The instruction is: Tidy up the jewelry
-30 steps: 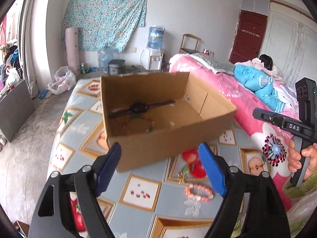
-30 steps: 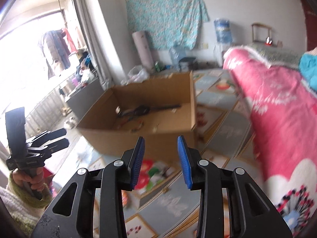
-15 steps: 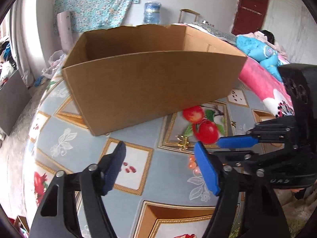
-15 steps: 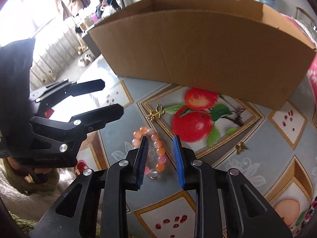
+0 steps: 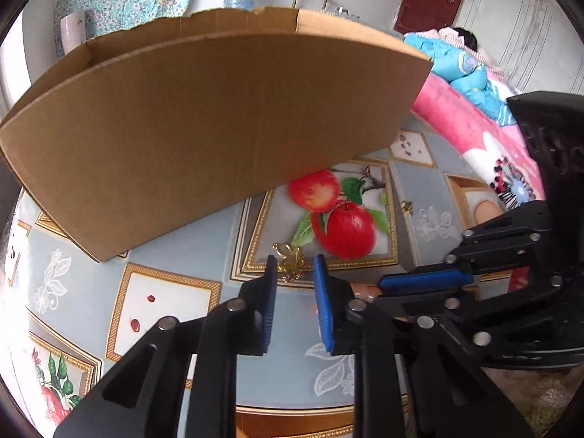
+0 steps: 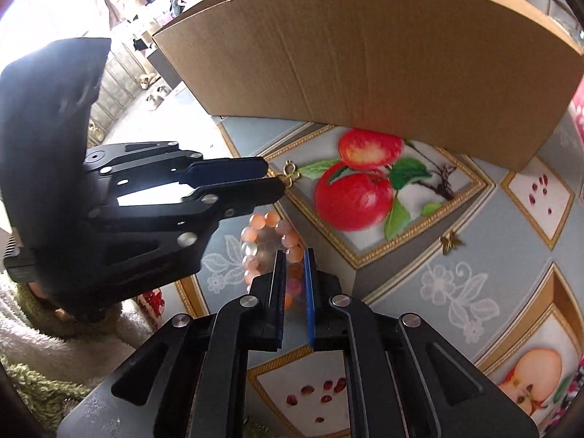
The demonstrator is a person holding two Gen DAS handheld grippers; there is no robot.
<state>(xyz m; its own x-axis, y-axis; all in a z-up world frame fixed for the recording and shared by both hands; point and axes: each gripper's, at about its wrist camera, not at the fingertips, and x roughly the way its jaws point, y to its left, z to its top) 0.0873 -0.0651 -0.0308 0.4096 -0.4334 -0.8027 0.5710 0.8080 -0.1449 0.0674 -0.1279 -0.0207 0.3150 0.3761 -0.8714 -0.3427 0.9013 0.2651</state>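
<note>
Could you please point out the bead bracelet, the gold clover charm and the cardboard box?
bead bracelet (image 6: 263, 227): right wrist view, its far beads.
gold clover charm (image 5: 290, 259): left wrist view, centre.
cardboard box (image 5: 204, 124): left wrist view, near wall.

Closing left gripper (image 5: 292, 273) jaws around a gold clover-shaped charm (image 5: 290, 261) lying on the fruit-patterned tablecloth (image 5: 182, 255), just below the printed apples. Angling in from the right, right gripper (image 5: 419, 283), pads nearly together. Standing behind, cardboard box (image 5: 219, 127).

Brown box (image 5: 219, 116), peach-pink bead bracelet (image 6: 266, 233), apple-print cloth (image 6: 365, 189)
</note>
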